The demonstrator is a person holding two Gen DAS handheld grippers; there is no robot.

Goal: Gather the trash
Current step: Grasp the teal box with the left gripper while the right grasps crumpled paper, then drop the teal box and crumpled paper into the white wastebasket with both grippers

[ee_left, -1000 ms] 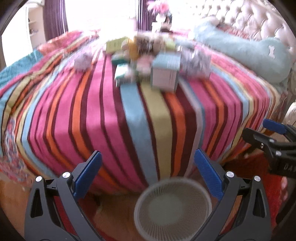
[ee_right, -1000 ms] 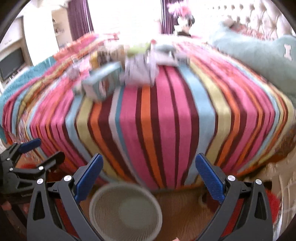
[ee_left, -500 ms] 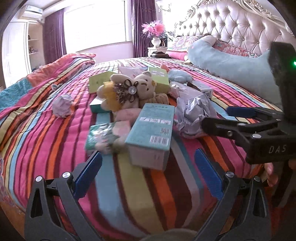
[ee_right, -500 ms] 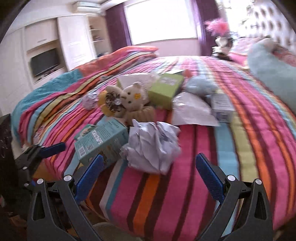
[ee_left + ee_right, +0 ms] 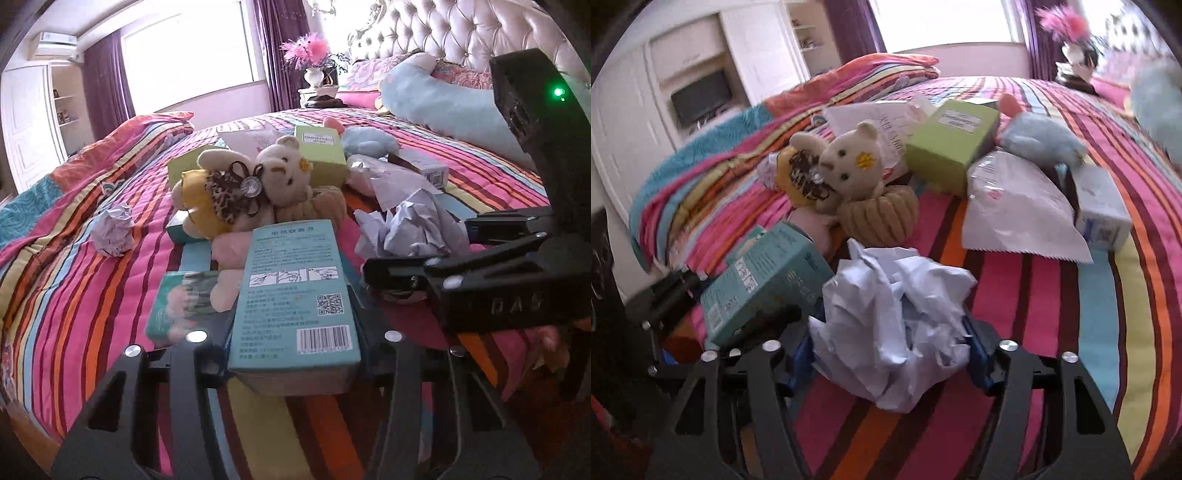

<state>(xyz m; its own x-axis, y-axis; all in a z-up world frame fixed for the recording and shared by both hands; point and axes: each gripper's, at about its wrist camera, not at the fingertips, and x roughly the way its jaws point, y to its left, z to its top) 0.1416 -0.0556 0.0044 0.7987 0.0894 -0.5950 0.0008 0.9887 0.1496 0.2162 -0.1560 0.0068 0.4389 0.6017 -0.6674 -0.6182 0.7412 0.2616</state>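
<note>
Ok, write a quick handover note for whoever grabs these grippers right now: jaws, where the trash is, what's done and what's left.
Left gripper: jaws shut on the teal box at the bed's near edge.
Right gripper: jaws shut on the big paper wad beside it.
Both pieces look to be on the striped bedspread, not clearly lifted.
No bin in view now.
Left on the bed: small paper wad, green box, white wrapper, white box and other packaging.
The plush bear is likely not trash.
</note>
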